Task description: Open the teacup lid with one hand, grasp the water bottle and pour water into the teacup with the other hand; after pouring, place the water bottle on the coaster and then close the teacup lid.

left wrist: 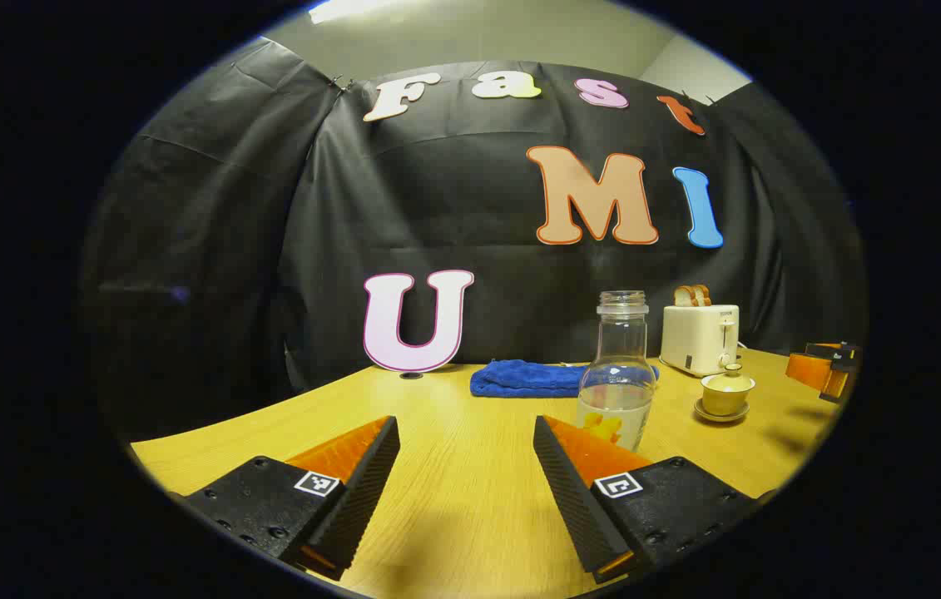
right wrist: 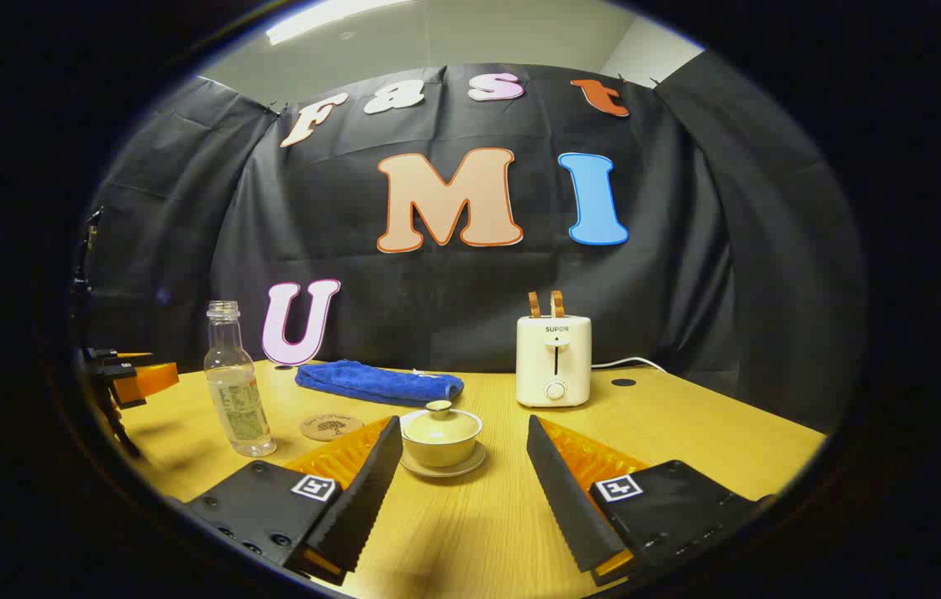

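- The teacup (right wrist: 441, 441) sits on its saucer (right wrist: 443, 467) on the wooden table (right wrist: 686, 433), with its lid (right wrist: 439, 420) resting on top, knob up.
- In the right gripper view, the right gripper (right wrist: 463, 466) hovers above the table with its fingers spread wide; the teacup lies just ahead, between the two fingertips, touched by neither.
- To the left of the teacup in that view stands the water bottle (right wrist: 235, 383), upright, uncapped, partly filled.
- The round coaster (right wrist: 331, 427) lies flat between the bottle and the teacup, bare.
- Behind the teacup lies a folded blue towel (right wrist: 378, 383); behind and to its right stands a white toaster (right wrist: 554, 359) with two slices of bread (right wrist: 546, 303) sticking up.
- In the left gripper view, the left gripper (left wrist: 466, 466) is also spread wide and holds nothing; the bottle (left wrist: 620, 374) stands just beyond its right finger, and the teacup (left wrist: 726, 393) lies farther right, near the toaster (left wrist: 700, 338).
- The left gripper (right wrist: 133, 378) also shows far left of the teacup in the right gripper view.
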`<state>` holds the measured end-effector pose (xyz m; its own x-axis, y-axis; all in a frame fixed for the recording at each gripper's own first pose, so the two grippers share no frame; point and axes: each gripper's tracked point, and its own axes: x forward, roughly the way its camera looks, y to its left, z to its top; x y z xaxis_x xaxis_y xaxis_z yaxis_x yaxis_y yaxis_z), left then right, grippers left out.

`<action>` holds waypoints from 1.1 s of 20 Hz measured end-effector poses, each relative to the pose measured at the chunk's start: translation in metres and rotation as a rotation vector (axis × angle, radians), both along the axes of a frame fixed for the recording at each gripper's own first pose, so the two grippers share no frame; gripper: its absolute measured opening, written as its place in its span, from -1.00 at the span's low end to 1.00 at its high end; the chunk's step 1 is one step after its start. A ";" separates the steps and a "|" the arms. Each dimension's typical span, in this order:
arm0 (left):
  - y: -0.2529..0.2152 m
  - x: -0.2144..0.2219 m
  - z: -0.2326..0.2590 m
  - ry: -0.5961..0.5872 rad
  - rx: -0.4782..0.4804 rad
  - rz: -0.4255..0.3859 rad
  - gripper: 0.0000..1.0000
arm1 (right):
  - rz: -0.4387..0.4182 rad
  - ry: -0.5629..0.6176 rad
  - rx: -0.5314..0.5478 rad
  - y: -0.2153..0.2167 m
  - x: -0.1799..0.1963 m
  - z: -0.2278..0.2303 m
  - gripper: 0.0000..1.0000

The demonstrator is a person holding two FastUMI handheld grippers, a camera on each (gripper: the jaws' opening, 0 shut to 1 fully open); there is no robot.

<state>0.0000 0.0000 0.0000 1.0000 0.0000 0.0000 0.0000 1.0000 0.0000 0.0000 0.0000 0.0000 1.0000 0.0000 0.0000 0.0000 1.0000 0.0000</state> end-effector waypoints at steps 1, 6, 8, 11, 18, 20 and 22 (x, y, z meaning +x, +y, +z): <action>0.000 0.000 0.000 0.001 -0.001 0.001 0.89 | 0.002 0.000 -0.001 0.000 0.000 0.000 0.92; 0.001 0.000 -0.001 0.000 0.000 0.009 0.88 | 0.001 -0.001 -0.001 -0.002 0.000 0.000 0.92; 0.000 0.000 0.000 -0.001 0.001 0.009 0.88 | 0.001 -0.001 -0.001 -0.001 0.001 0.000 0.87; 0.000 0.000 -0.001 -0.002 0.000 0.010 0.84 | -0.018 -0.002 -0.002 -0.006 0.002 0.000 0.86; 0.001 0.000 0.000 -0.003 0.002 0.015 0.88 | -0.018 -0.002 -0.002 -0.005 0.001 -0.001 0.92; 0.002 0.001 -0.001 -0.002 0.000 0.019 0.89 | -0.006 -0.001 -0.001 -0.003 0.002 -0.001 0.86; 0.002 0.000 -0.002 0.000 -0.001 0.019 0.90 | 0.016 0.000 0.000 0.003 0.004 -0.001 0.93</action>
